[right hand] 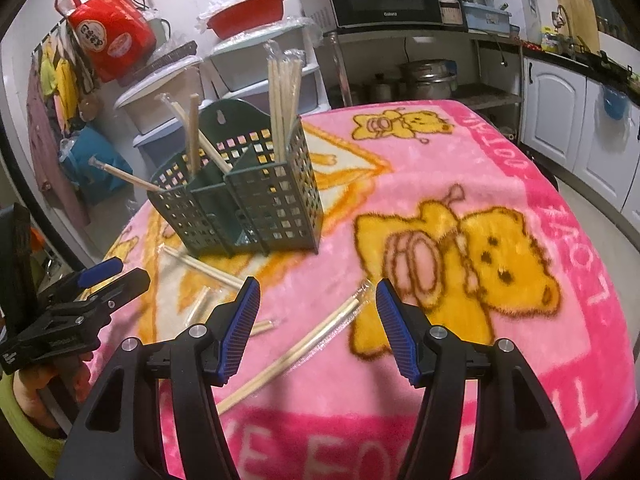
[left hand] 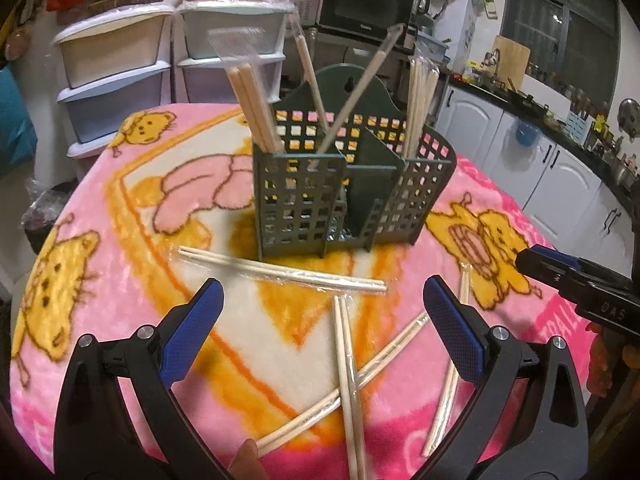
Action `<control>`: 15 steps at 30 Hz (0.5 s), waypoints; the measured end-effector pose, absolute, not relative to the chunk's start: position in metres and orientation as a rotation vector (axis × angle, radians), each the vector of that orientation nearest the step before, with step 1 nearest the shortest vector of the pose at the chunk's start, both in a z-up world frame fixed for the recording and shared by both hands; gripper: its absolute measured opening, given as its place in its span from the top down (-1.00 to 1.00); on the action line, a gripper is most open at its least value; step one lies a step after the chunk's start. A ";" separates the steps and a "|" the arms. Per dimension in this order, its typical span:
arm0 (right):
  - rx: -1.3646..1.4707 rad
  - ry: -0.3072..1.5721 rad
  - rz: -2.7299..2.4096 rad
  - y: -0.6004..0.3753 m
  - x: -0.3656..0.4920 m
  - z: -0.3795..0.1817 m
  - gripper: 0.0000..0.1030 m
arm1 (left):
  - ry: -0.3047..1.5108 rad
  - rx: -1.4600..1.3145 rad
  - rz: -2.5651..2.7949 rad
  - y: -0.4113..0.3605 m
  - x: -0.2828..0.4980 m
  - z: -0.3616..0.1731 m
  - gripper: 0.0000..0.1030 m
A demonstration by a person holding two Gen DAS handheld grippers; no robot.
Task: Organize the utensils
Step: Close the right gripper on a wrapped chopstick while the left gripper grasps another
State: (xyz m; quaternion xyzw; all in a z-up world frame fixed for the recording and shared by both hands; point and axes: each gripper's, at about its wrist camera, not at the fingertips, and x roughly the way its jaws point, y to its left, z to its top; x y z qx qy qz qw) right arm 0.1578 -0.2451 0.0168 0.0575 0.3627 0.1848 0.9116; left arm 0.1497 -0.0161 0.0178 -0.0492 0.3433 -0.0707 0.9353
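Four wrapped chopstick pairs lie loose on my pink bear blanket [left hand: 120, 300], all at the 6 o'clock side of the green utensil caddy [left hand: 344, 200].

Item 1: the cross-lying pair [left hand: 280, 272], just in front of the caddy's base, running from 10 toward 3 o'clock.
Item 2: the upright-running pair [left hand: 348, 368], pointing toward 12, lying over item 3.
Item 3: the diagonal pair [left hand: 384, 354], crossed beneath item 2.
Item 4: the right-hand pair [right hand: 300, 354], partly behind my left tool's right finger in the left view, plain in the right view, directly ahead of my right gripper.

Already stowed: several pairs stand or lean in the caddy's left and right compartments; the middle front pocket looks bare.

Left gripper [left hand: 320, 344]: jaws spread wide, holding nothing, hovering over items 2 and 3.
Right gripper [right hand: 318, 332]: jaws parted moderately, holding nothing, item 4 lying between and below the tips.

Handling, as I judge it: each pair is light, stiff and thin, and the clear film looks slick, so the sticks may slide or twist in the pads. I would pinch across the pair near its middle, square to its length. The plush blanket should let the tips dig under.
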 end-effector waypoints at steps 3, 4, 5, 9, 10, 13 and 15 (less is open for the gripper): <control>0.121 0.765 0.374 -0.246 0.161 0.011 -0.13 | 0.724 -0.101 -0.157 -0.019 0.153 0.012 -0.79; 0.126 0.773 0.371 -0.247 0.162 0.009 -0.13 | 0.734 -0.101 -0.162 -0.020 0.155 0.009 -0.79; 0.129 0.779 0.370 -0.247 0.164 0.007 -0.13 | 0.741 -0.102 -0.165 -0.021 0.156 0.007 -0.79; 0.145 0.817 0.355 -0.249 0.171 -0.005 -0.13 | 0.776 -0.109 -0.175 -0.023 0.161 -0.002 -0.79; 0.147 0.826 0.351 -0.249 0.173 -0.007 -0.13 | 0.782 -0.109 -0.176 -0.023 0.162 -0.004 -0.79; 0.161 0.848 0.348 -0.251 0.179 -0.015 -0.12 | 0.807 -0.117 -0.184 -0.023 0.167 -0.011 -0.79; 0.169 0.861 0.347 -0.252 0.183 -0.019 -0.12 | 0.825 -0.123 -0.187 -0.023 0.171 -0.015 -0.79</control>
